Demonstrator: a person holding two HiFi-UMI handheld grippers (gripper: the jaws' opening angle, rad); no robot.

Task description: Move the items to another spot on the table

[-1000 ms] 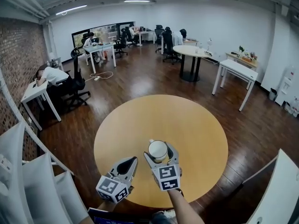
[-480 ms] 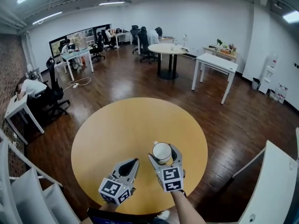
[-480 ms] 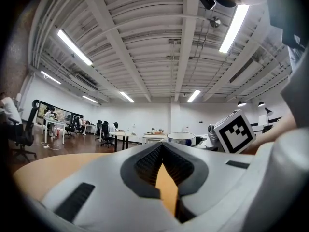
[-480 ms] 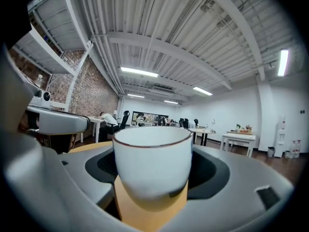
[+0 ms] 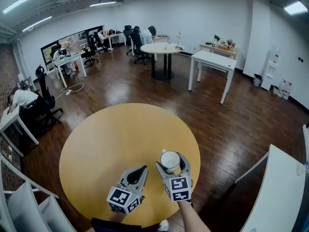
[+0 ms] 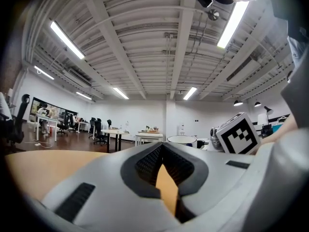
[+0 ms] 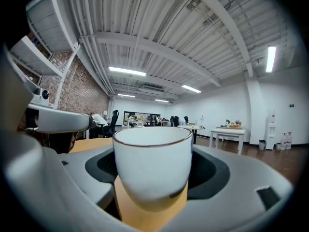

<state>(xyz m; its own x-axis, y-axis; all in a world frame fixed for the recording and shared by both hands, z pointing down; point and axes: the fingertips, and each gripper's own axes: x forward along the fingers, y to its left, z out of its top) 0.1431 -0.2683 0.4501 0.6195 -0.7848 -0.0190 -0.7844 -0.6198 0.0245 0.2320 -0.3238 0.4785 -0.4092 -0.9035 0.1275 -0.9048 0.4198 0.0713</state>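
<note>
Table (image 5: 111,144): round, wooden | floor (image 5: 231,124): dark wood | walls (image 5: 231,13): white

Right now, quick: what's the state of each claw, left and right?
Left claw: closed, tips together, holding nothing.
Right claw: closed on the white cup.

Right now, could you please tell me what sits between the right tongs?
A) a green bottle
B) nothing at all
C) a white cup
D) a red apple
C: the right gripper view shows a white cup upright between the pads of the right tongs, and the head view shows the same cup gripped there.
</note>
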